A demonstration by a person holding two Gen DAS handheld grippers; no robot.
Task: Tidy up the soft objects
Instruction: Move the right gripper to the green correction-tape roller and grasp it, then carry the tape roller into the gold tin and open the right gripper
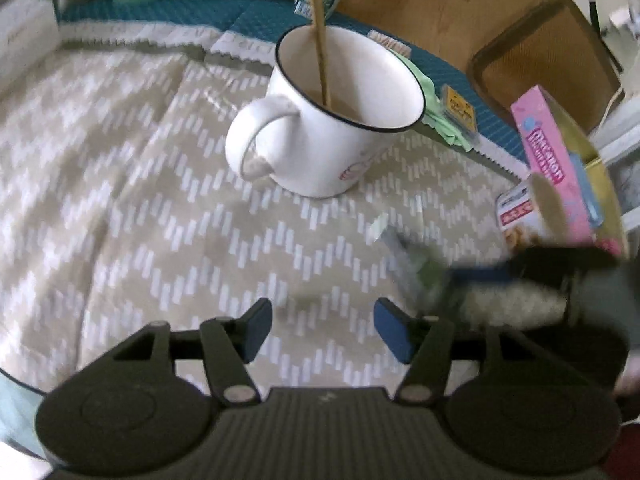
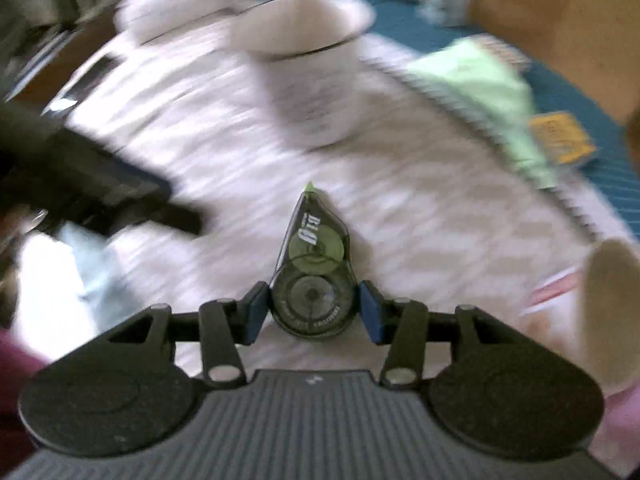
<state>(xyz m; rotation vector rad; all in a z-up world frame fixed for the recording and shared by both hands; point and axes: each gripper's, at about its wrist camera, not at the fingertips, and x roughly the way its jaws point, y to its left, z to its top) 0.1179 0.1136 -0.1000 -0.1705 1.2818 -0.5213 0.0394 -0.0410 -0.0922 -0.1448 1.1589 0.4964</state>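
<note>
The right gripper has its jaws closed on a correction tape dispenser, one blue pad pressing each side of its round dark body. The dispenser's narrow green tip points away from the gripper, over a beige and white zigzag cloth that covers the table.

The left gripper has its jaws partly open with nothing between them, only the zigzag cloth below. In the left wrist view the right gripper and the dispenser appear as a dark, blurred shape just beside the left gripper's right-hand pad.

Beyond both grippers, toward the far edge of the table, a white enamel mug with a dark rim stands upright on the cloth, its handle turned toward the left gripper. A thin yellow stick leans inside it. Behind the mug, at the cloth's far right edge, a pale green cloth lies crumpled, partly on a teal mat. A small yellow packet lies on the mat, touching the green cloth. Near the right edge of the table a pink box stands tilted among other packets. The right wrist view is heavily blurred.
</note>
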